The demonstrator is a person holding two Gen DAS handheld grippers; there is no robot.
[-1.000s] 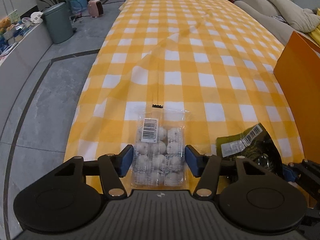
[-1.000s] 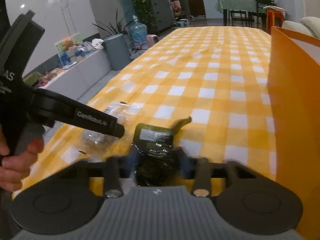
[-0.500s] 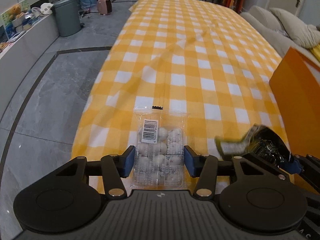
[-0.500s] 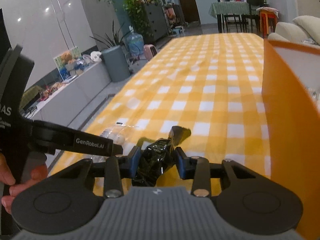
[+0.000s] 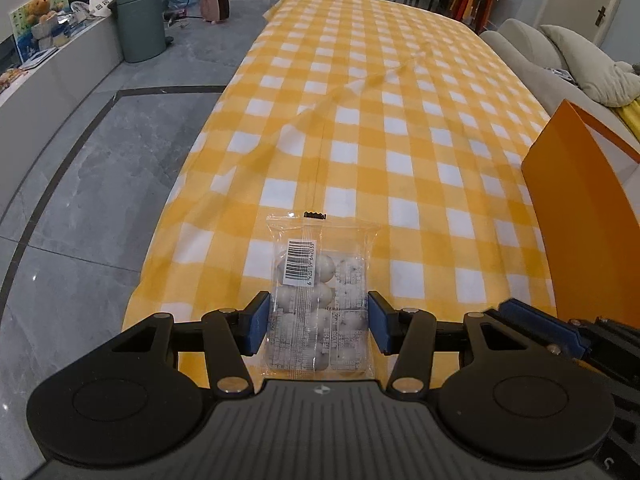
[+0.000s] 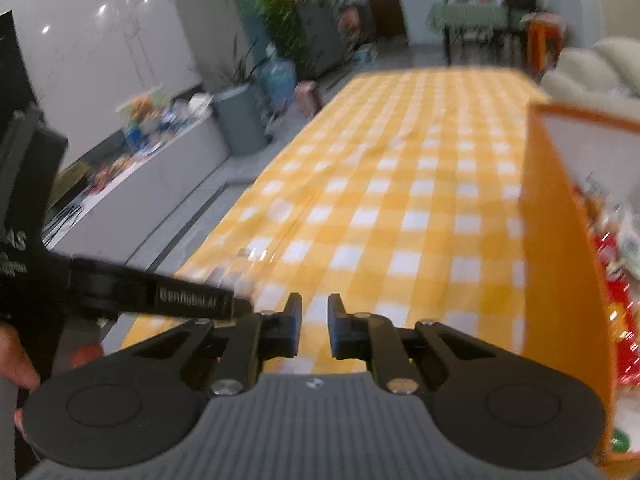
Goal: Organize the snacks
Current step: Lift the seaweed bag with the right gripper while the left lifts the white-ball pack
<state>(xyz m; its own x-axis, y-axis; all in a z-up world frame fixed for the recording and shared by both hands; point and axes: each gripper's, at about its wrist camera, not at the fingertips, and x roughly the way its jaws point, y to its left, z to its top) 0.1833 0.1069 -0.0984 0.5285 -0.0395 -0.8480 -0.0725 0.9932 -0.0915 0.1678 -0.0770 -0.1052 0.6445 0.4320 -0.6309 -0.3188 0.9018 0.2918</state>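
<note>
A clear packet of white round snacks (image 5: 319, 296) with a barcode label lies on the yellow checked tablecloth (image 5: 384, 128). My left gripper (image 5: 318, 326) is open, its blue pads on either side of the packet's near half. My right gripper (image 6: 314, 330) is raised above the table beside the orange box (image 6: 560, 264). Its jaws stand a narrow gap apart with nothing between them. The dark green packet it held earlier is not in view. The right gripper's blue finger also shows in the left wrist view (image 5: 536, 326). The left gripper's body (image 6: 152, 296) shows in the right wrist view.
The orange box stands at the table's right edge (image 5: 580, 208); red and other packets (image 6: 612, 264) lie inside it. The table's left edge drops to a grey tiled floor (image 5: 88, 168). A grey bin (image 5: 140, 24) and a sofa (image 5: 560, 60) stand beyond.
My right gripper rose and swung toward the orange box; the dark green packet left its jaws and is gone from view. The left gripper stays around the clear packet.
</note>
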